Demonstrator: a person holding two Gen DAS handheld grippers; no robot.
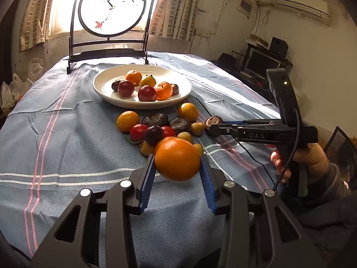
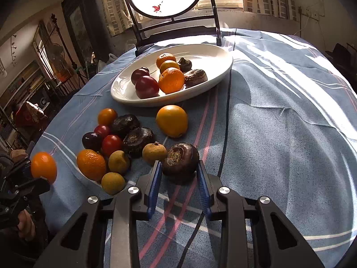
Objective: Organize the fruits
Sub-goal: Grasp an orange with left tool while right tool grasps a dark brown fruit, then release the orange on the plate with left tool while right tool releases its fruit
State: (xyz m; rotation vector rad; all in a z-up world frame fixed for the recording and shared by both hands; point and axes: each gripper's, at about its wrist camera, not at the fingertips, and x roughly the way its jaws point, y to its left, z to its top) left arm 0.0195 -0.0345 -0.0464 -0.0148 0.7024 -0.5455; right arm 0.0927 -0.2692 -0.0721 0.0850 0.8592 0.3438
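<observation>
My left gripper (image 1: 177, 158) is shut on an orange fruit (image 1: 177, 159) and holds it above the cloth, near the loose fruit pile (image 1: 156, 129). It also shows in the right wrist view (image 2: 43, 167). My right gripper (image 2: 179, 164) is shut on a dark brown water chestnut (image 2: 180, 162) at the right edge of the pile; it shows in the left wrist view too (image 1: 213, 122). A white plate (image 1: 104, 89) behind the pile holds several oranges, red tomatoes and dark chestnuts; its rim shows in the right wrist view (image 2: 125, 96).
The table has a blue striped cloth (image 1: 55, 134). A black stand with a round painted screen (image 1: 111, 6) stands behind the plate. A black cable (image 2: 227, 116) runs across the cloth at the right. Loose oranges, tomatoes, longans and chestnuts lie between the grippers and the plate.
</observation>
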